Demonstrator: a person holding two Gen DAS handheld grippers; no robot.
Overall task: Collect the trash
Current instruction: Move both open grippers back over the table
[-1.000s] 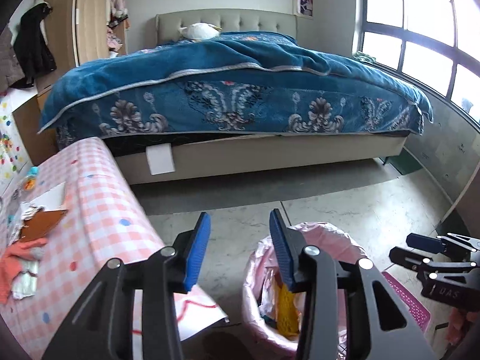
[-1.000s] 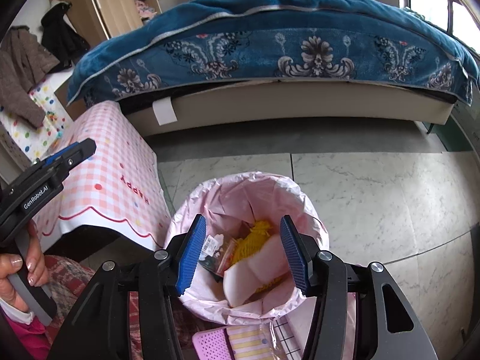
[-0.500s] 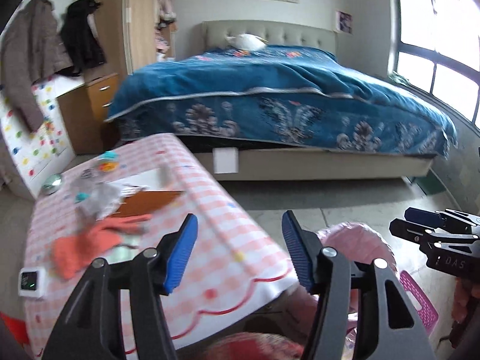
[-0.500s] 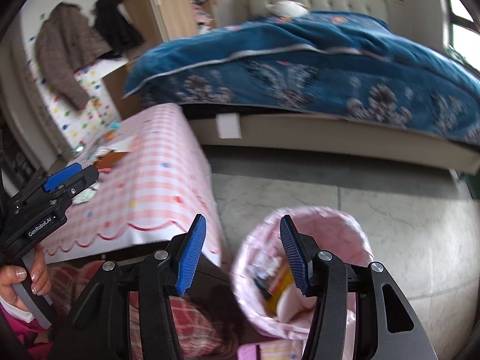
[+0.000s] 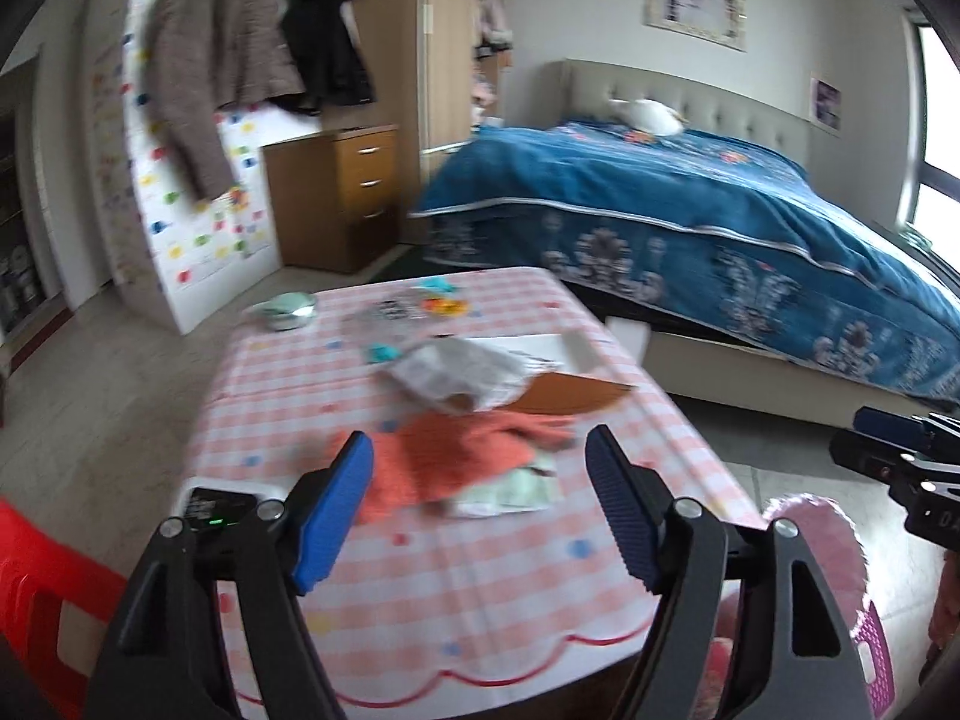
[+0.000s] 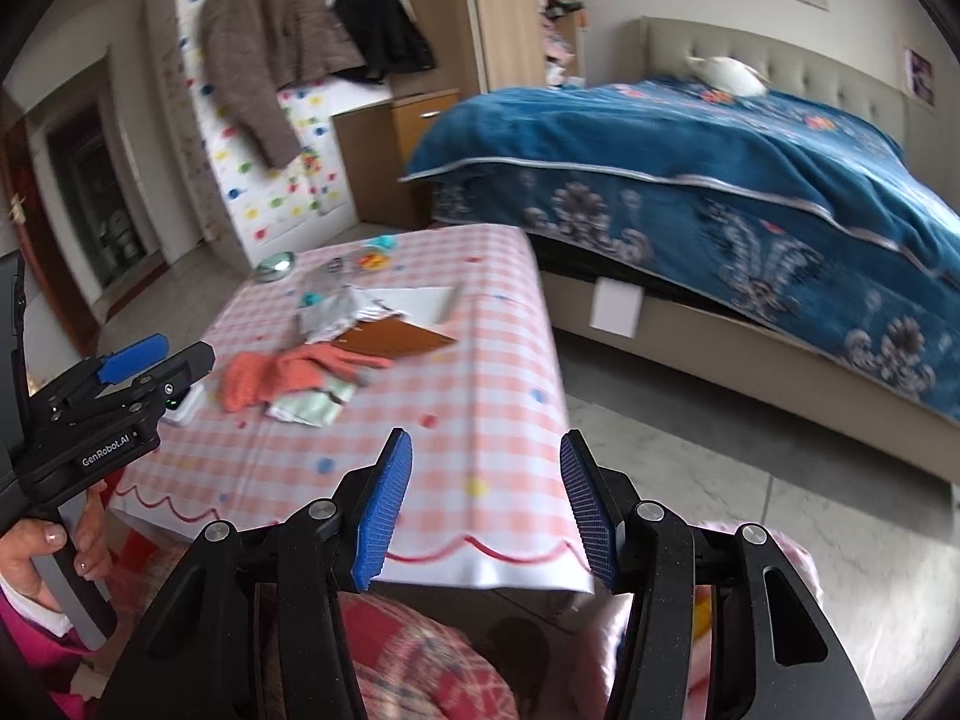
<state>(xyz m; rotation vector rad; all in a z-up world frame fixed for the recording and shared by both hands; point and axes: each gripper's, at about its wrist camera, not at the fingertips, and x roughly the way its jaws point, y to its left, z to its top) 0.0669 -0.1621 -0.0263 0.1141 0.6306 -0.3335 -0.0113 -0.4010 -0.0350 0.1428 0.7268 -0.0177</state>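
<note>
Trash lies on the pink checked table (image 5: 480, 564): a crumpled white-grey wrapper (image 5: 456, 372), an orange cloth (image 5: 456, 456), a pale green packet (image 5: 510, 495) and a brown card (image 5: 570, 399). The same pile shows in the right wrist view, with the orange cloth (image 6: 288, 375) and wrapper (image 6: 336, 318). My left gripper (image 5: 480, 492) is open and empty above the table's near side, in front of the orange cloth. My right gripper (image 6: 486, 498) is open and empty over the table's near right corner. The pink-lined trash bin (image 5: 822, 534) stands on the floor right of the table.
A bed with a blue blanket (image 5: 690, 204) fills the right side. A wooden drawer unit (image 5: 336, 192) and hung coats (image 5: 210, 72) stand at the back left. A red stool (image 5: 36, 594) is at lower left. A small device with a green light (image 5: 216, 510) lies on the table.
Both grippers swung left and up, from over the trash bin to facing the table. The bin slid to the lower right of both views. Both stayed open and empty.
</note>
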